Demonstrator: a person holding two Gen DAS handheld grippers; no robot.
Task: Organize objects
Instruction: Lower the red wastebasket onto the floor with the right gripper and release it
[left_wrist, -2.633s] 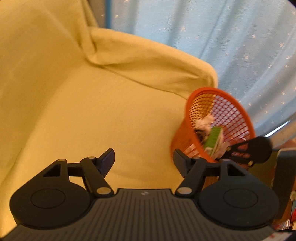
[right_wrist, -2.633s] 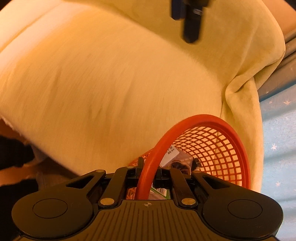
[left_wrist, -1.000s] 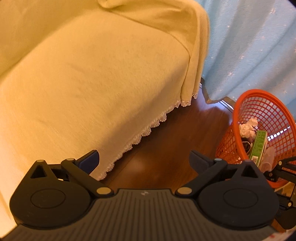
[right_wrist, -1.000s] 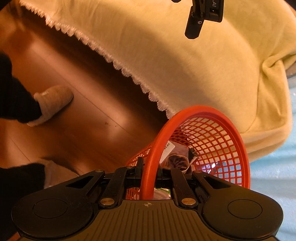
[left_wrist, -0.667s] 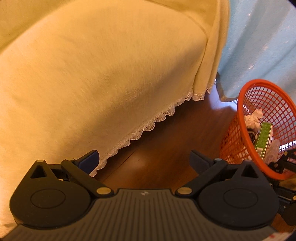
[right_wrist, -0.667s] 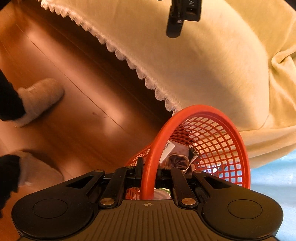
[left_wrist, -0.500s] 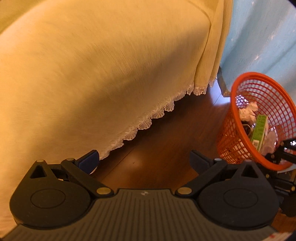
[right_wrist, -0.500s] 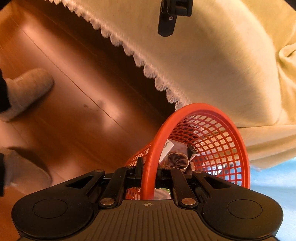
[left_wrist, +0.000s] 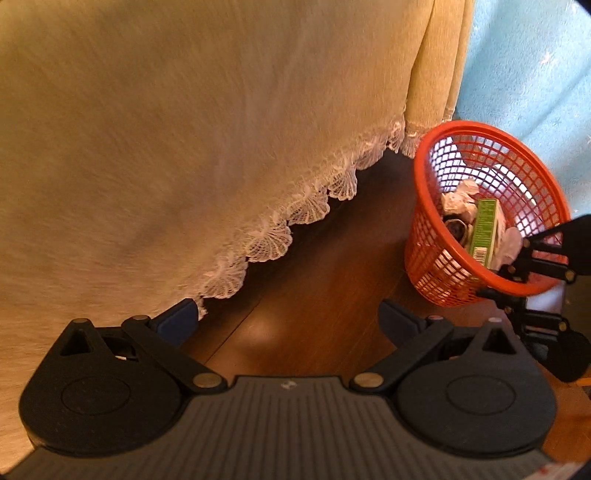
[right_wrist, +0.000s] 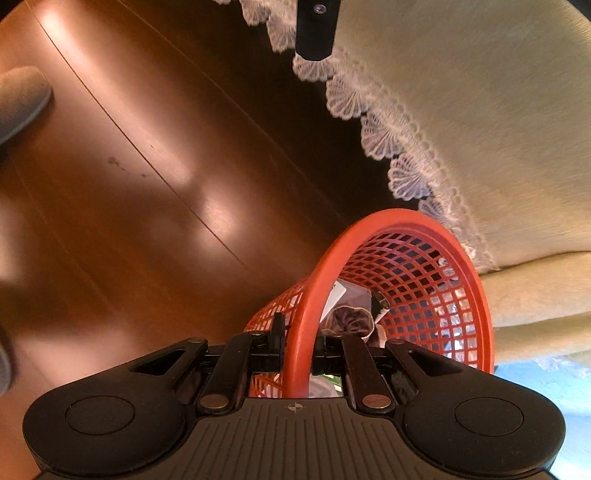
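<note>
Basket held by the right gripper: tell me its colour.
Orange-red plastic mesh; the basket shows best in the left wrist view, with the right gripper clamped on its rim.

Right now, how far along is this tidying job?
Litter, including a green box and crumpled paper, already sits in the orange basket. The right gripper clamps the basket's rim, tilted over the wooden floor. The left gripper is open, empty. Setting the basket down remains.
</note>
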